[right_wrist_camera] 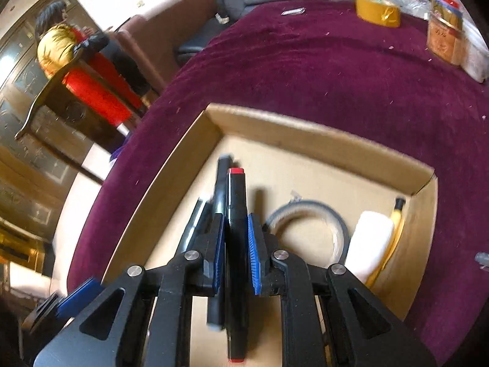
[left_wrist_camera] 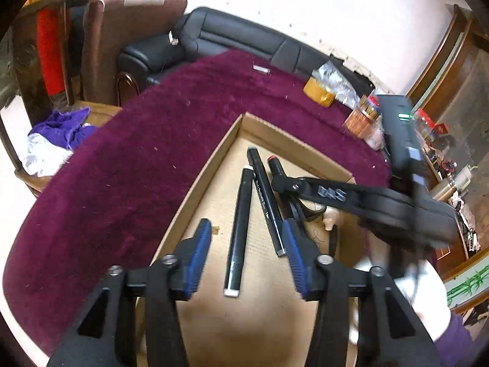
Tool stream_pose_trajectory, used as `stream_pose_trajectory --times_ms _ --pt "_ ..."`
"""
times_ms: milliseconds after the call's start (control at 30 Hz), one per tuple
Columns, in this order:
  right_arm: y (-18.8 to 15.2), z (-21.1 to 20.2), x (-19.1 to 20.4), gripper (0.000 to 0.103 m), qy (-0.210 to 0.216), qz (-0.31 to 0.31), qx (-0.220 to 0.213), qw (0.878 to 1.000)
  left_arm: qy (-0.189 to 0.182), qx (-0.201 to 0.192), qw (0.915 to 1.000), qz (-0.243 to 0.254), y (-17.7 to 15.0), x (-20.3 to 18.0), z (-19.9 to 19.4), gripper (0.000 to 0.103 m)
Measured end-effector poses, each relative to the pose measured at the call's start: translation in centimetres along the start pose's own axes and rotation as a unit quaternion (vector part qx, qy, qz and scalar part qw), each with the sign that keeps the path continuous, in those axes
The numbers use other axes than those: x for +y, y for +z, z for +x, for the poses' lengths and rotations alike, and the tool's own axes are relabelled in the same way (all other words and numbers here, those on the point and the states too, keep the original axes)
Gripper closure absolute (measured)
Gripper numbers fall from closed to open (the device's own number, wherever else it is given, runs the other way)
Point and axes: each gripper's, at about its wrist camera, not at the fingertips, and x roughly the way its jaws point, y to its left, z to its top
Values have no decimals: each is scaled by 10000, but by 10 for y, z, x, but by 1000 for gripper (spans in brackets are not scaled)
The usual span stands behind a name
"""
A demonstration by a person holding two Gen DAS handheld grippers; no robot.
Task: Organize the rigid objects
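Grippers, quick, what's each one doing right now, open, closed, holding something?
Left gripper: open, holding nothing, over a black marker lying in the cardboard box.
Right gripper: closed on the red-capped marker.

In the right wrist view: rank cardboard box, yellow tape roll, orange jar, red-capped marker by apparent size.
1. cardboard box
2. red-capped marker, close to the lens between the fingers, so inflated
3. orange jar and yellow tape roll: look alike, both far, not ranked

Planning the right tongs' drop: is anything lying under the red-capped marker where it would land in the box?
Yes. Another black marker lies just left of and partly beneath the red-capped marker; bare cardboard box floor shows to its right.
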Motion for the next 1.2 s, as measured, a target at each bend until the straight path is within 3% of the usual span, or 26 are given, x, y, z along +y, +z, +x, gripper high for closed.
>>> stream_pose_trajectory --times_ms 67,167,333,367,400,433,467,500,567,667,767,933,1133,1200 --pt "1 -10 -8 90 35 104 -134 9999 -45 -109 9999 -31 -1 1 -10 49" --pt "3 -37 -17 90 182 264 -387 9987 -71 -228 9997 -49 -4 -1 -22 48" --pt "-14 -128 -40 88 -52 3 -1302 9915 -156 -410 9990 70 -9 -15 -37 48" --pt "-23 -151 -45 79 -239 -124 -1600 9868 -205 -449 9987 117 -11 -21 -42 48" --pt "-34 -173 -50 53 -461 -251 -1879 9808 -246 -477 9984 159 -14 -26 -45 48" --pt "-51 -199 -59 34 -762 -362 -2204 9718 -315 -510 9979 232 -17 -33 -50 48" --pt "-64 -214 -68 6 -985 -377 -2417 9646 -370 -533 9975 284 -19 -39 -52 46" --pt "-79 -230 -81 1 -1203 -321 -2625 9569 -448 -564 9967 376 -23 -48 -55 45" --pt "-103 -248 -116 1 -1503 -49 -2696 9512 -591 -587 9948 585 -31 -70 -60 38" --pt "-135 -256 -181 1 -1639 665 -2155 9603 -884 -414 9904 980 -47 -108 -57 38" --pt "-174 -262 -239 2 -1594 1415 -1775 9608 -1090 -83 9863 1232 -63 -141 -48 38" --pt "-230 -278 -285 2 -1541 1881 -1710 9548 -1126 250 9800 1621 -90 -184 -38 38" --pt "-195 -258 -307 2 -1061 2164 -1677 9559 -1094 602 9771 1723 -110 -212 -26 38" --pt "-173 -242 -317 9 -984 2290 -1512 9566 -1060 605 9772 1735 -113 -215 -26 38"
